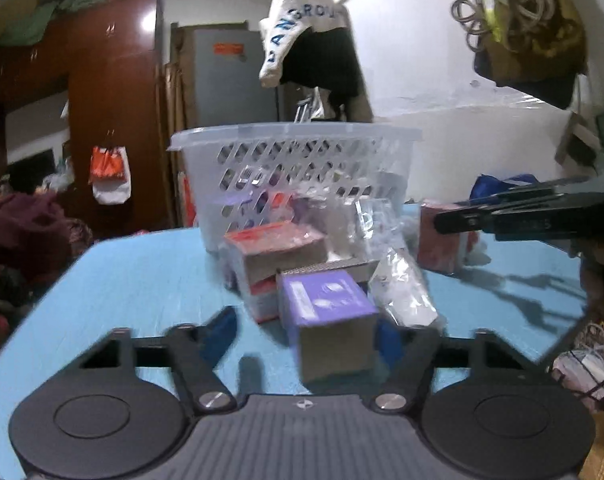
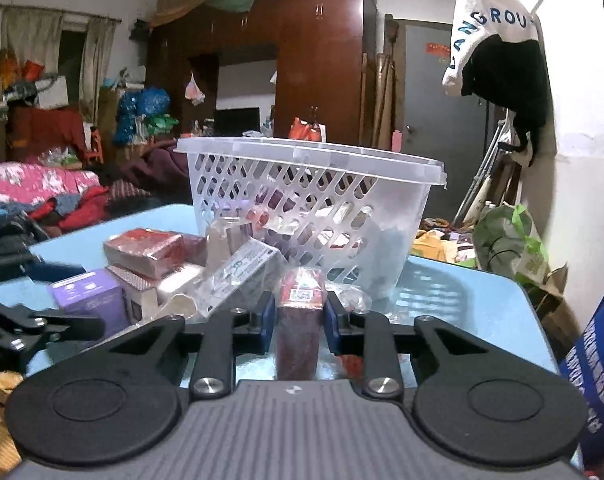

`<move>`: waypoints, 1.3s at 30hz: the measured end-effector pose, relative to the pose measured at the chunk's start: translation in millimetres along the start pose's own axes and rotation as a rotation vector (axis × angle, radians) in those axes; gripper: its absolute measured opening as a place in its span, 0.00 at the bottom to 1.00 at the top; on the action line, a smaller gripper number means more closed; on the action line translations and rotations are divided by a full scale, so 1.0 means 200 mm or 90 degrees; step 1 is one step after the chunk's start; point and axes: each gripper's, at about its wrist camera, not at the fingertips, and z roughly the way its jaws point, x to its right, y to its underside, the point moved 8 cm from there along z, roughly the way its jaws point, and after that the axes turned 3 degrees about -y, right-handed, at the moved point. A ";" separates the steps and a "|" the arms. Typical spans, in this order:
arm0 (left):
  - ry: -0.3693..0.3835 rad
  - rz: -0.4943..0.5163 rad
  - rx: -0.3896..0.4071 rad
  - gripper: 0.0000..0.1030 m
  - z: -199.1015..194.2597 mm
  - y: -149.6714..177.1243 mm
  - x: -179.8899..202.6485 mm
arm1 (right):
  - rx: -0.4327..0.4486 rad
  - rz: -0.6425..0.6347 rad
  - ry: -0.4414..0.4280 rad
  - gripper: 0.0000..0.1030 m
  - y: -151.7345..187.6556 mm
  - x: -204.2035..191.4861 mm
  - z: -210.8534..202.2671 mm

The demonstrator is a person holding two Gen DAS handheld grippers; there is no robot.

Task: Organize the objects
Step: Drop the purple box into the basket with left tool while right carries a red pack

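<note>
A white plastic basket (image 1: 294,168) stands on the blue table (image 1: 142,280), with several packets inside. In front of it lies a pile of small boxes. My left gripper (image 1: 305,332) is open, its fingers on either side of a purple box (image 1: 325,308) at the pile's front. The basket also shows in the right wrist view (image 2: 309,208). My right gripper (image 2: 298,312) is shut on a dark red box (image 2: 300,320), held just in front of the basket. The purple box (image 2: 90,296) and the left gripper's arm (image 2: 30,320) show at the left there.
Red boxes (image 1: 274,248) and clear plastic packets (image 1: 401,292) lie in the pile. The right gripper (image 1: 521,216) reaches in from the right by another red box (image 1: 437,240). A bag (image 2: 513,240) stands off the table's right side. Clothes hang on the wall behind.
</note>
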 end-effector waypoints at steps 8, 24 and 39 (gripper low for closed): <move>0.009 -0.005 0.049 0.46 -0.08 0.01 0.01 | 0.037 0.011 -0.001 0.27 -0.01 -0.01 -0.04; 0.029 -0.038 0.085 0.45 -0.13 -0.05 -0.09 | 0.120 0.047 0.009 0.27 -0.03 0.03 -0.12; 0.071 -0.124 0.125 0.45 0.18 -0.86 -0.25 | 0.181 -0.032 0.043 0.27 -0.76 -0.09 -0.02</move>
